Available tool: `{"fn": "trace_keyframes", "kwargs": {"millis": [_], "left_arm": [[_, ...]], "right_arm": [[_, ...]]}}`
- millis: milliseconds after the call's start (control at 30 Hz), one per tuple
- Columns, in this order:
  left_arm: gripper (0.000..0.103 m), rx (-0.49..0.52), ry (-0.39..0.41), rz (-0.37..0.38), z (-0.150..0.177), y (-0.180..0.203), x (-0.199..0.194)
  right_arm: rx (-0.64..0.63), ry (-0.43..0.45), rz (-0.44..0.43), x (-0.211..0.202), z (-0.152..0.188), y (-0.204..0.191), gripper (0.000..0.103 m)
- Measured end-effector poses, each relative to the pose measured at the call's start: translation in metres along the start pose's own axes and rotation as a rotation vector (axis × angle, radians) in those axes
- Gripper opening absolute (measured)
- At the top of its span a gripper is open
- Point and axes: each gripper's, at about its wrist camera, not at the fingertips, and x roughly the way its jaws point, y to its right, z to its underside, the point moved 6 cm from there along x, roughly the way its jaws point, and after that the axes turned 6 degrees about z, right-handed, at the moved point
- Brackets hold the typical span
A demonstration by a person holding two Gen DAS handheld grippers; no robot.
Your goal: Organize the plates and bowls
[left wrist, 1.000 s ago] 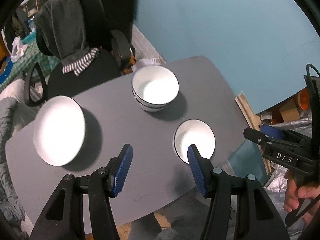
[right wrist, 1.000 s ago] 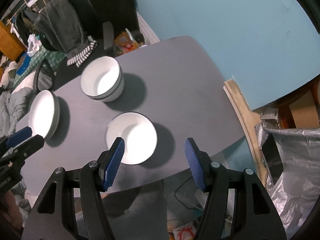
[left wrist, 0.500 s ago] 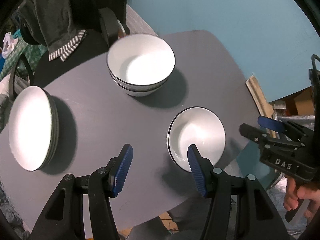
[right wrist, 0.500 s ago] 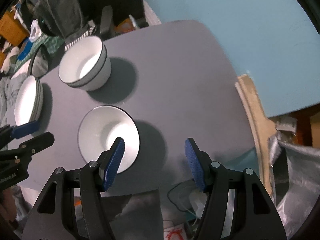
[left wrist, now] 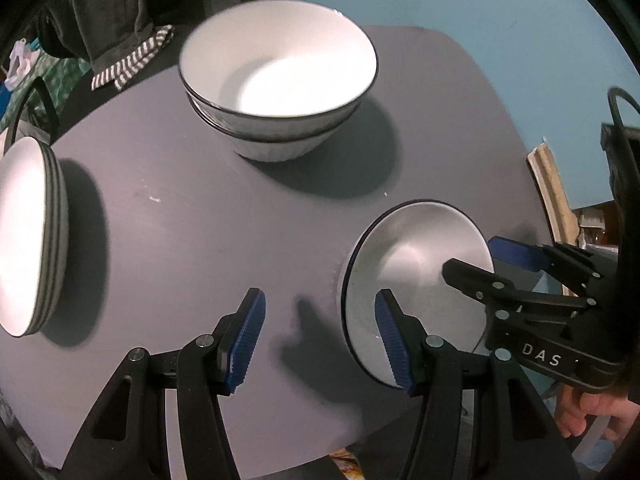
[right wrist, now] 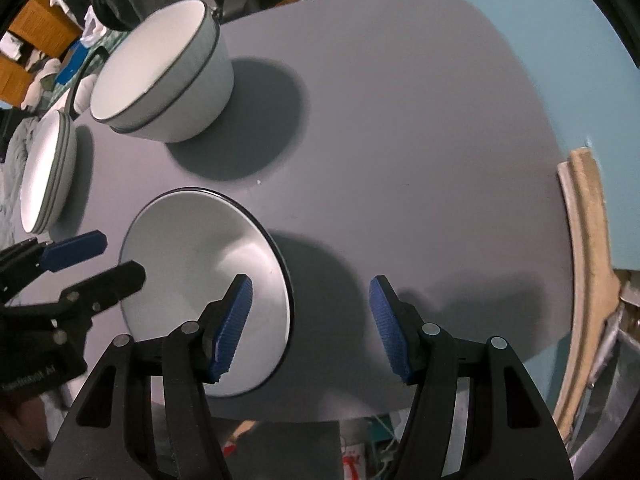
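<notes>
Table (left wrist: 168, 240) carries three groups. Stack of bowls (left wrist: 280, 80) sits toward the far edge, roughly mid-width. Stack of plates (left wrist: 28, 236) sits at the left edge, well apart from the bowls. Single bowl (left wrist: 416, 268) sits near the front-right corner, nearer than the bowl stack and to its right. Left gripper (left wrist: 320, 340) hangs over the front edge, its right finger above the single bowl's left rim, its left finger over bare tabletop. Right gripper (right wrist: 310, 328) straddles that bowl's right rim: left finger over the bowl, right finger over tabletop. Chair (left wrist: 108, 8) stands behind the far-left corner.
</notes>
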Motion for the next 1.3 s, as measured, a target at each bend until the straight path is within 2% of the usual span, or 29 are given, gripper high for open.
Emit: {"fn": "trace_keyframes", "kwargs": {"millis": [233, 433, 500, 633, 700, 833, 867, 1000, 1300], "left_arm": [[0.058, -0.050, -0.020, 0.003, 0.001, 0.003, 0.016], [0.057, -0.066, -0.024, -0.004, 0.002, 0.003, 0.024], [0.049, -0.071, -0.026, -0.003, 0.002, 0.002, 0.025], [0.041, -0.077, -0.032, 0.008, 0.004, 0.002, 0.029], [0.029, -0.087, -0.046, 0.009, 0.007, 0.000, 0.032], [0.016, -0.107, -0.067, 0.029, 0.015, -0.004, 0.037], [0.014, -0.119, -0.037, 0.038, 0.014, -0.004, 0.037], [0.012, -0.121, -0.042, 0.059, 0.018, -0.004, 0.039], [0.012, -0.113, -0.034, 0.039, 0.024, 0.001, 0.038]], "right_arm": [[-0.023, -0.022, -0.026, 0.012, -0.006, -0.009, 0.061], [-0.043, -0.050, -0.052, 0.018, -0.006, -0.015, 0.045], [-0.057, -0.057, -0.055, 0.019, -0.004, -0.018, 0.040], [-0.069, -0.067, -0.064, 0.020, -0.004, -0.023, 0.031], [-0.068, -0.068, -0.072, 0.019, -0.005, -0.026, 0.027], [-0.059, -0.074, -0.097, 0.018, -0.005, -0.030, 0.015], [-0.057, -0.075, -0.095, 0.017, -0.006, -0.031, 0.015], [-0.039, -0.080, -0.101, 0.017, -0.009, -0.037, 0.014], [-0.014, -0.073, -0.103, 0.022, -0.009, -0.030, 0.013]]}}
